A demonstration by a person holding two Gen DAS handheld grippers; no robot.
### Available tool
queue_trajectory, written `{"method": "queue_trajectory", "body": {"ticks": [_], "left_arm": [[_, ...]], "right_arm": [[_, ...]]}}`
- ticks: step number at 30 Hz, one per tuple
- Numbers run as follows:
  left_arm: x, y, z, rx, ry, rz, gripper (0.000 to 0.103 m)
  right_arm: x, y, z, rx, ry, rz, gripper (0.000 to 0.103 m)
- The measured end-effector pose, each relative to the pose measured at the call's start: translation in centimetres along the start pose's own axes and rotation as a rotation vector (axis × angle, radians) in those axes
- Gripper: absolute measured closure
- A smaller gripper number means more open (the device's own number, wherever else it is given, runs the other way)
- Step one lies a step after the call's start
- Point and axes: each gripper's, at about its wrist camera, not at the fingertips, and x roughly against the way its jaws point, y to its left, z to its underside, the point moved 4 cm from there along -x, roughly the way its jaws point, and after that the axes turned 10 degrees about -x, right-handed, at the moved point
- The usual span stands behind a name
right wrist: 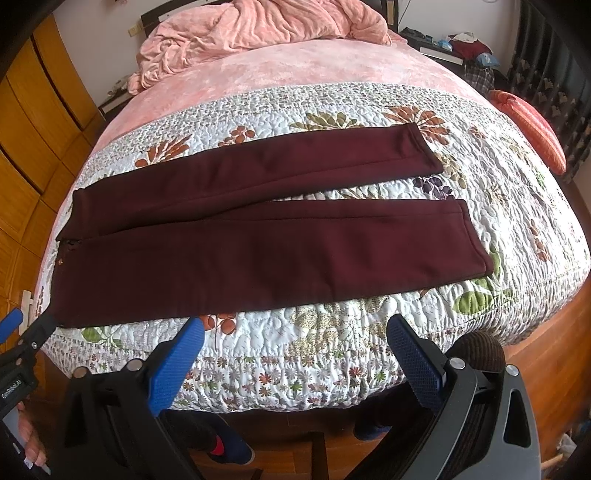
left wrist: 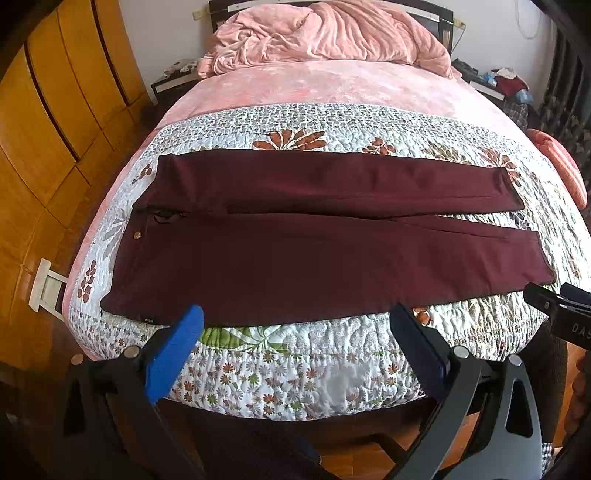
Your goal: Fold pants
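No fold has been made yet, by the look of it. The pants [left wrist: 325, 236] — dark maroon, heavy-looking cloth — lie spread flat across the foot of the bed, on the flowered quilt [left wrist: 295, 354]. Their waistband is toward the left side, where a small brass button [left wrist: 137, 234] shows, and the two legs run out to the right, with the cuffs parted so that a wedge of quilt shows between them in the right wrist view. The near leg lies close to the bed's front edge; the far leg lies above it, touching it near the crotch and drawing apart toward the hems.

Both tools hover short of the cloth. The left claw [left wrist: 297, 321] stands wide open just before the near edge of the pants, toward the waist half, holding nothing. The right claw [right wrist: 295, 332] is likewise spread wide and empty, over bare quilt below the near leg. Each shows at the margin of the other's view, well apart.

So the laying-out seems done and everything else is left — I would judge that means bringing one leg over the other, then doubling the length once or twice.

Beyond the quilt are a pink sheet and a heaped pink blanket [left wrist: 325, 33] at the headboard, and a wooden wardrobe [left wrist: 55, 110] on the left.
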Motion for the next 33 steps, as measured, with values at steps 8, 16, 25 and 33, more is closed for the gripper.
{"method": "queue_trajectory", "body": {"ticks": [8,16,25,33], "left_arm": [[-0.09,-0.10,-0.10,-0.003,0.003,-0.002,0.003],[-0.20,-0.19,-0.11,-0.005,0.003,-0.003,0.003],[-0.23,-0.18,-0.09,-0.003,0.005,-0.004,0.003],[-0.31,-0.19,0.07,-0.005,0.006,-0.008,0.003]], "right_arm": [[-0.08,-0.12,-0.08,0.000,0.000,0.001,0.004],[-0.12,-0.17,-0.09,-0.002,-0.001,0.002,0.004],[-0.17,-0.21,-0.08,-0.003,0.000,0.002,0.004],[-0.24,-0.29,-0.07,-0.003,0.000,0.002,0.004]]}}
